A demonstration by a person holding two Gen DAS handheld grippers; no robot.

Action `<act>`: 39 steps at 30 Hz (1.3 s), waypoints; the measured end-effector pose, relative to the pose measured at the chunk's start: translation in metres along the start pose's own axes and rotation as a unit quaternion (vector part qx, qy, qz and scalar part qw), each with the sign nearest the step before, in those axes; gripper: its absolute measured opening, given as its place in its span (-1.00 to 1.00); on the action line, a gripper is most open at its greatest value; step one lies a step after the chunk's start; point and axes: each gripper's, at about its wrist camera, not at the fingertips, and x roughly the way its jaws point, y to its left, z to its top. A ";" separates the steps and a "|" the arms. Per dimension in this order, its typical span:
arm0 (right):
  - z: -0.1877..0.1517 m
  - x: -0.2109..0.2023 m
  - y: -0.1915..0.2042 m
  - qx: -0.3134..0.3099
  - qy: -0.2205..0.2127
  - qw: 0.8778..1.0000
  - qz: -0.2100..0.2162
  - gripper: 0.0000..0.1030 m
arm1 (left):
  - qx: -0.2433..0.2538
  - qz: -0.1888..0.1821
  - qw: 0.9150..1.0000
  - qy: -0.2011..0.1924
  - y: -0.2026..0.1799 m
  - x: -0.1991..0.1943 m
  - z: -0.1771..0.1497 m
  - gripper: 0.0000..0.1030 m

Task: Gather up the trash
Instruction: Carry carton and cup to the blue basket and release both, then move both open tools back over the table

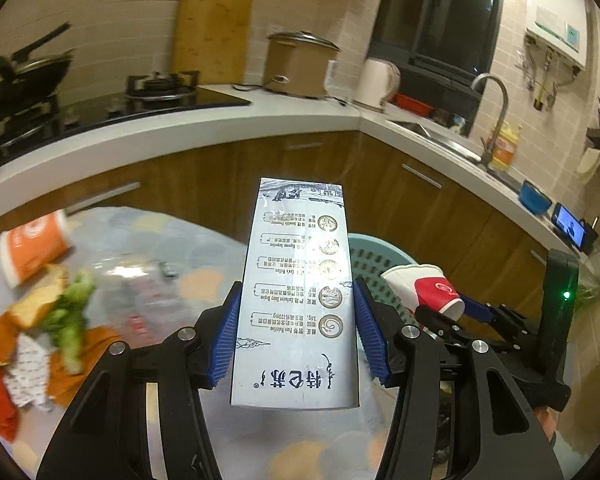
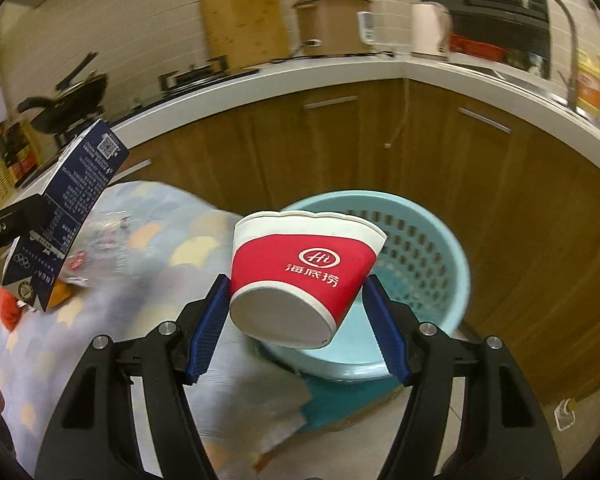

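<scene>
My left gripper point(image 1: 296, 332) is shut on a white and blue milk carton point(image 1: 300, 296), held above the table; the carton also shows at the left of the right wrist view point(image 2: 68, 208). My right gripper point(image 2: 296, 320) is shut on a red and white paper cup point(image 2: 300, 276), held tilted just in front of a light blue perforated basket point(image 2: 428, 248). That cup point(image 1: 428, 286) and the basket point(image 1: 372, 260) also show in the left wrist view. An orange paper cup point(image 1: 32, 244), bread and greens point(image 1: 56, 304) and wrappers point(image 1: 28, 376) lie on the table.
The table has a patterned cloth point(image 1: 204, 248). Behind runs a white kitchen counter point(image 1: 260, 116) with wooden cupboards, a stove with a wok point(image 1: 24, 76), a rice cooker point(image 1: 300, 64), a kettle point(image 1: 380, 80) and a sink with a tap point(image 1: 496, 108).
</scene>
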 end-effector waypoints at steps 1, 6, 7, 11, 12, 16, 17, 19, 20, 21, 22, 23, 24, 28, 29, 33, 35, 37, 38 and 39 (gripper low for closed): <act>-0.001 0.001 -0.009 0.003 -0.001 1.000 -0.009 0.24 | 0.003 -0.004 1.000 0.005 -0.007 0.007 0.001 -0.01; -0.006 0.013 -0.042 0.028 0.014 0.999 -0.022 0.24 | 0.014 -0.021 0.999 0.028 -0.037 0.046 0.006 -0.01; -0.008 0.016 -0.047 0.030 0.018 0.999 -0.024 0.24 | 0.017 -0.025 0.999 0.035 -0.044 0.057 0.007 -0.01; -0.015 0.035 -0.063 0.046 0.045 0.998 -0.023 0.24 | 0.024 -0.031 0.997 0.059 -0.063 0.088 0.005 -0.01; -0.016 0.038 -0.064 0.047 0.051 0.997 -0.022 0.24 | 0.023 -0.032 0.997 0.069 -0.066 0.098 0.004 -0.01; -0.021 0.052 -0.068 0.046 0.069 0.996 -0.019 0.24 | 0.018 -0.034 0.995 0.096 -0.068 0.124 -0.002 -0.01; -0.020 0.055 -0.068 0.045 0.071 0.996 -0.018 0.24 | 0.016 -0.035 0.994 0.101 -0.069 0.127 -0.003 -0.01; -0.020 0.059 -0.069 0.042 0.076 0.996 -0.016 0.25 | 0.013 -0.037 0.993 0.111 -0.069 0.136 -0.007 0.00; -0.019 0.060 -0.068 0.042 0.078 0.996 -0.015 0.26 | 0.013 -0.035 0.993 0.114 -0.069 0.140 -0.008 0.01; -0.019 0.062 -0.068 0.042 0.082 0.996 -0.013 0.26 | 0.012 -0.032 0.993 0.115 -0.069 0.142 -0.009 0.02; -0.019 0.063 -0.069 0.042 0.085 0.995 -0.011 0.26 | 0.010 -0.029 0.993 0.115 -0.069 0.144 -0.010 0.11; -0.019 0.064 -0.070 0.043 0.086 0.995 -0.011 0.27 | 0.006 -0.027 0.993 0.115 -0.067 0.144 -0.011 0.18; -0.020 0.064 -0.071 0.045 0.087 0.995 -0.011 0.27 | 0.003 -0.026 0.993 0.115 -0.065 0.144 -0.011 0.23; -0.020 0.061 -0.075 0.051 0.084 0.995 -0.016 0.27 | 0.002 -0.017 0.994 0.112 -0.061 0.140 -0.012 0.23; -0.019 0.059 -0.075 0.052 0.082 0.995 -0.018 0.27 | 0.001 -0.016 0.994 0.109 -0.059 0.137 -0.012 0.23; -0.018 0.053 -0.073 0.054 0.076 0.995 -0.017 0.27 | -0.005 -0.015 0.995 0.097 -0.053 0.123 -0.014 0.23; -0.016 0.049 -0.068 0.049 0.072 0.996 -0.015 0.27 | -0.005 -0.015 0.996 0.089 -0.050 0.114 -0.015 0.23; -0.015 0.043 -0.061 0.043 0.064 0.997 -0.009 0.27 | -0.008 -0.013 0.997 0.080 -0.047 0.104 -0.015 0.23; -0.013 0.039 -0.056 0.038 0.059 0.998 -0.004 0.27 | -0.009 -0.011 0.997 0.071 -0.045 0.096 -0.015 0.23; -0.012 0.035 -0.049 0.032 0.053 0.998 0.002 0.26 | -0.011 -0.011 0.998 0.065 -0.042 0.089 -0.016 0.23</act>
